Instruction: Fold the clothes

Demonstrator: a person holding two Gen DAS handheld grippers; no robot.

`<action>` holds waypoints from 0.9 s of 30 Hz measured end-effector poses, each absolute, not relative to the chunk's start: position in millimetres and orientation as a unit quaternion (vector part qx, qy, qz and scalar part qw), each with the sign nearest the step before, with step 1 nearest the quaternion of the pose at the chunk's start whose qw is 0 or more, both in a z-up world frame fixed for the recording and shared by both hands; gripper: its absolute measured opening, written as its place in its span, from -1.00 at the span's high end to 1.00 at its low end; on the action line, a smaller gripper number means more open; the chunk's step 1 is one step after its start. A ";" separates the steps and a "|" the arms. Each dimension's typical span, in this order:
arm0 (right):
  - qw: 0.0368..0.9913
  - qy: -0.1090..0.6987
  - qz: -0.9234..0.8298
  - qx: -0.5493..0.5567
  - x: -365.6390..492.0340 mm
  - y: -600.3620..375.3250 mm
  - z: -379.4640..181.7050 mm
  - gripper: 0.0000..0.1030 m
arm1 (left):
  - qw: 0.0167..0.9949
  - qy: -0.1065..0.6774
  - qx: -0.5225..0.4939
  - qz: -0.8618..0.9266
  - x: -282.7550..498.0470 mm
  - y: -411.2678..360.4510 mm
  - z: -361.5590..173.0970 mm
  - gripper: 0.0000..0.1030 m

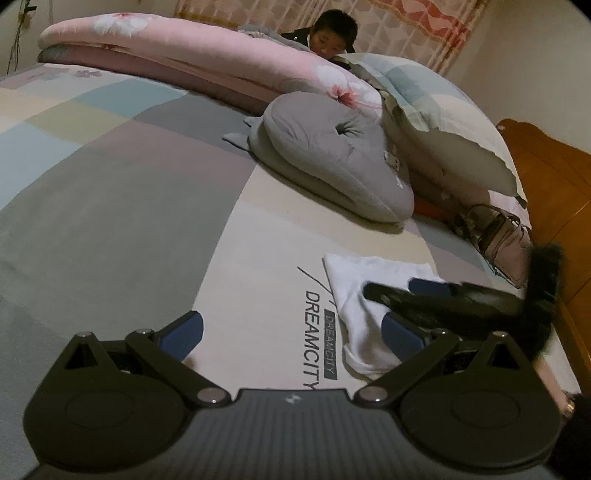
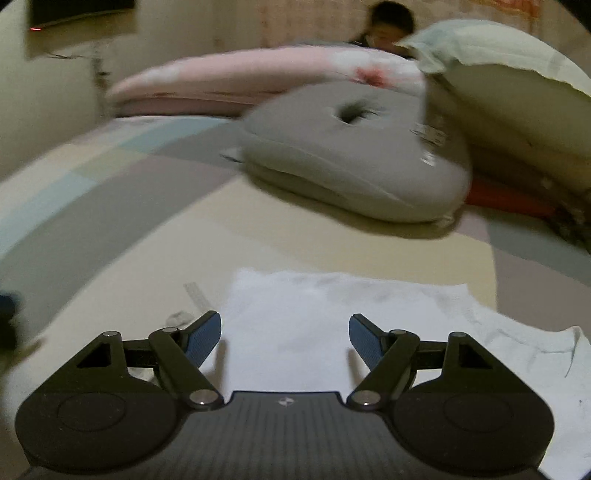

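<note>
A white garment (image 2: 317, 317) lies flat on the patchwork bed sheet (image 2: 122, 240), with part of it bunched at the right (image 2: 546, 354). My right gripper (image 2: 286, 332) hovers just over its near edge, open, with nothing between the blue pads (image 2: 205, 334). In the left wrist view the same white garment (image 1: 354, 284) lies to the right of the printed word on the sheet, and the right gripper (image 1: 395, 291) reaches over it from the right. My left gripper (image 1: 295, 334) stands open above the bare sheet (image 1: 129, 221), left of the garment and holding nothing.
A grey tufted cushion (image 1: 325, 162) lies beyond the garment. A patchwork pillow (image 1: 436, 110) leans on it and a pink folded quilt (image 1: 207, 55) runs along the far side. A person (image 1: 332, 33) sits behind the quilt. A handbag (image 1: 506, 236) and wooden headboard (image 1: 554, 184) stand at right.
</note>
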State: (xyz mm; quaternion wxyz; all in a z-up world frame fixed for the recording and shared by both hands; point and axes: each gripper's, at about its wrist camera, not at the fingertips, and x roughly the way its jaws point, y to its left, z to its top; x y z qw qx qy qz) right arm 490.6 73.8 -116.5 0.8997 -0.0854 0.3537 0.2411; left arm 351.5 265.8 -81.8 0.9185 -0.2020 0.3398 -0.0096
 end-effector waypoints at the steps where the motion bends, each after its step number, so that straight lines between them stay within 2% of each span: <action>1: 0.898 0.362 0.235 -0.085 497.2 79.0 -123.2 -0.57 | 0.919 0.340 -0.200 -0.010 351.8 264.8 -81.7 -0.98; 2: 0.896 0.370 0.229 -0.084 503.8 84.2 -129.9 -0.65 | 0.919 0.339 -0.199 -0.010 352.1 264.2 -81.4 -0.98; 6: 0.894 0.362 0.252 -0.077 496.6 76.6 -123.0 -0.60 | 0.921 0.333 -0.199 -0.026 351.5 258.8 -78.4 -0.98; 9: 0.896 0.358 0.257 -0.057 478.8 42.4 -105.4 -0.60 | 0.922 0.333 -0.193 -0.036 352.4 250.0 -76.3 -0.98; 16: 0.913 0.349 0.178 -0.116 441.3 -64.1 -103.7 -0.64 | 0.925 0.342 -0.154 -0.064 357.9 217.5 -74.1 -0.98; 20: 0.904 0.395 0.154 -0.063 439.5 -118.9 -124.2 -0.67 | 0.924 0.353 -0.126 -0.075 361.8 196.3 -78.2 -0.98; 27: 0.918 0.372 0.133 0.028 446.8 -150.9 -110.6 -0.69 | 0.923 0.361 -0.091 -0.094 362.4 174.8 -82.7 -0.99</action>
